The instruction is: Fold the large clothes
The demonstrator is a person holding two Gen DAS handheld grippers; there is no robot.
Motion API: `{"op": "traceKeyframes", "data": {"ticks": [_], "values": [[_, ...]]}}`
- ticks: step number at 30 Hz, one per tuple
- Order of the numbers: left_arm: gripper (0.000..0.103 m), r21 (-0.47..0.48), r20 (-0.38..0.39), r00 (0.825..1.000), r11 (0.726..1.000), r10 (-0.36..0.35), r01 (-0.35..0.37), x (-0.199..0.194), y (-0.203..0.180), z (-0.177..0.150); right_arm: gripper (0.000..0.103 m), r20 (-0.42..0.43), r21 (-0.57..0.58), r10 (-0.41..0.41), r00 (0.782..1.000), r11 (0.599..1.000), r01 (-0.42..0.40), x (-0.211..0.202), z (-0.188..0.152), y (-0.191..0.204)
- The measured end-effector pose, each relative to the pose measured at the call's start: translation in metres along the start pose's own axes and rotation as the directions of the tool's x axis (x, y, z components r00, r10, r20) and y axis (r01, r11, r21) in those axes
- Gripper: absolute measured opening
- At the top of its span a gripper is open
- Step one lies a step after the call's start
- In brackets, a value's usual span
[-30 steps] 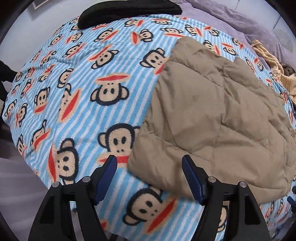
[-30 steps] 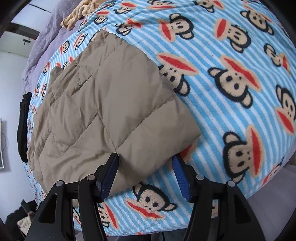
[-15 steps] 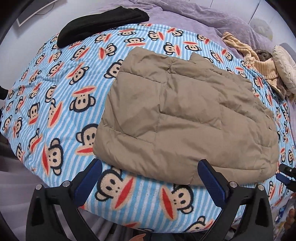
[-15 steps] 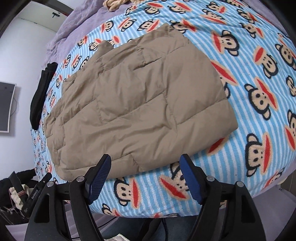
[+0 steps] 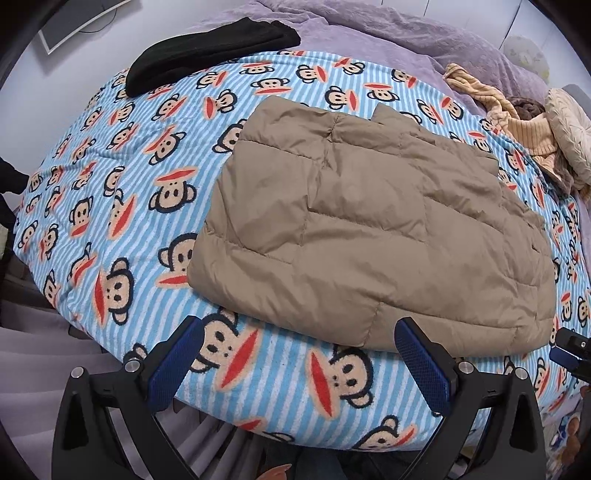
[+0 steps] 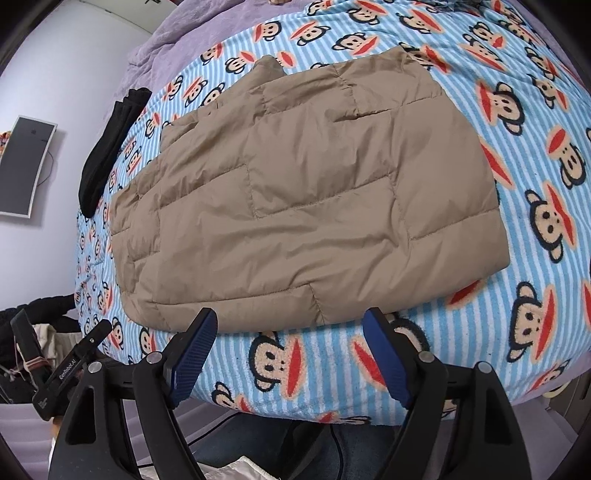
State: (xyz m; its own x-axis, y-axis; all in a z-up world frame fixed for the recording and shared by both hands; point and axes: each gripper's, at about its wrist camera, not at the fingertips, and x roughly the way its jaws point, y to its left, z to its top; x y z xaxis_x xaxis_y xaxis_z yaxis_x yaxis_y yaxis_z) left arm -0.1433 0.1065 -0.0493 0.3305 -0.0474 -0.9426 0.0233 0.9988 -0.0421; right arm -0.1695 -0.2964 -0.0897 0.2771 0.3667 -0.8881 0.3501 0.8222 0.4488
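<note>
A tan quilted puffer garment (image 5: pixel 369 229) lies folded into a flat rectangle on the blue striped monkey-print blanket (image 5: pixel 122 192). It also shows in the right wrist view (image 6: pixel 306 199). My left gripper (image 5: pixel 299 354) is open and empty, held back over the blanket's near edge, short of the garment's near hem. My right gripper (image 6: pixel 288 350) is open and empty, also back at the near edge just below the hem. The tip of the right gripper shows at the left wrist view's right edge (image 5: pixel 570 350).
A folded black garment (image 5: pixel 207 48) lies at the blanket's far left. A heap of yellow and beige clothes (image 5: pixel 532 125) lies at the far right on a purple cover (image 5: pixel 388 33). A dark wall panel (image 6: pixel 22 166) hangs on the left. The bed's front edge drops away below both grippers.
Both grippers have pulled back and up from the garment's near hem and opened wider. The whole folded garment has come into view and lies still.
</note>
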Motion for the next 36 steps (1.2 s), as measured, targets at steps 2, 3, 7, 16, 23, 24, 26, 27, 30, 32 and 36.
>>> {"op": "traceKeyframes", "data": {"ticks": [2, 3, 7, 16, 23, 24, 26, 27, 30, 32, 36], "values": [[0.103, 0.006, -0.009, 1.000, 1.000, -0.003, 0.003, 0.003, 0.001, 0.001, 0.095, -0.006, -0.001, 0.004, 1.000, 1.000, -0.004, 0.001, -0.001, 0.000], [0.103, 0.013, -0.015, 1.000, 1.000, -0.004, 0.004, 0.005, 0.002, 0.003, 0.103, -0.002, -0.001, 0.006, 1.000, 1.000, -0.006, 0.001, -0.001, -0.001], [0.103, 0.064, -0.019, 1.000, 0.998, 0.001, 0.000, 0.013, 0.007, 0.014, 0.103, 0.016, 0.020, 0.009, 1.000, 1.000, -0.009, 0.004, 0.000, 0.002], [0.103, 0.112, -0.059, 0.998, 0.993, -0.028, 0.034, 0.043, 0.042, 0.049, 0.103, -0.041, 0.059, -0.001, 0.999, 0.998, 0.003, 0.043, 0.004, 0.045], [0.103, 0.142, -0.107, 0.992, 0.986, -0.073, 0.088, 0.066, 0.057, 0.061, 0.103, -0.058, 0.082, -0.007, 0.998, 0.997, 0.012, 0.069, 0.006, 0.082], [0.103, 0.144, -0.112, 0.990, 0.985, -0.080, 0.096, 0.069, 0.059, 0.062, 0.103, -0.055, 0.082, -0.014, 0.998, 0.996, 0.018, 0.071, 0.007, 0.086], [0.103, 0.142, -0.122, 0.989, 0.984, -0.087, 0.104, 0.075, 0.062, 0.066, 0.103, -0.044, 0.090, -0.030, 0.999, 0.995, 0.034, 0.073, 0.009, 0.092], [0.103, 0.140, -0.126, 0.988, 0.984, -0.090, 0.108, 0.077, 0.063, 0.068, 0.103, -0.040, 0.097, -0.035, 0.999, 0.995, 0.039, 0.073, 0.011, 0.093], [0.103, 0.135, -0.138, 0.985, 0.984, -0.100, 0.119, 0.087, 0.072, 0.076, 0.103, -0.034, 0.123, -0.042, 0.999, 0.991, 0.046, 0.078, 0.018, 0.096], [0.103, 0.128, -0.138, 0.983, 0.982, -0.118, 0.136, 0.092, 0.079, 0.083, 0.103, -0.032, 0.139, -0.044, 0.999, 0.989, 0.048, 0.081, 0.022, 0.097], [0.103, 0.104, -0.129, 0.976, 0.976, -0.176, 0.189, 0.101, 0.097, 0.100, 0.103, -0.044, 0.155, -0.061, 0.997, 0.986, 0.067, 0.094, 0.025, 0.102]]}}
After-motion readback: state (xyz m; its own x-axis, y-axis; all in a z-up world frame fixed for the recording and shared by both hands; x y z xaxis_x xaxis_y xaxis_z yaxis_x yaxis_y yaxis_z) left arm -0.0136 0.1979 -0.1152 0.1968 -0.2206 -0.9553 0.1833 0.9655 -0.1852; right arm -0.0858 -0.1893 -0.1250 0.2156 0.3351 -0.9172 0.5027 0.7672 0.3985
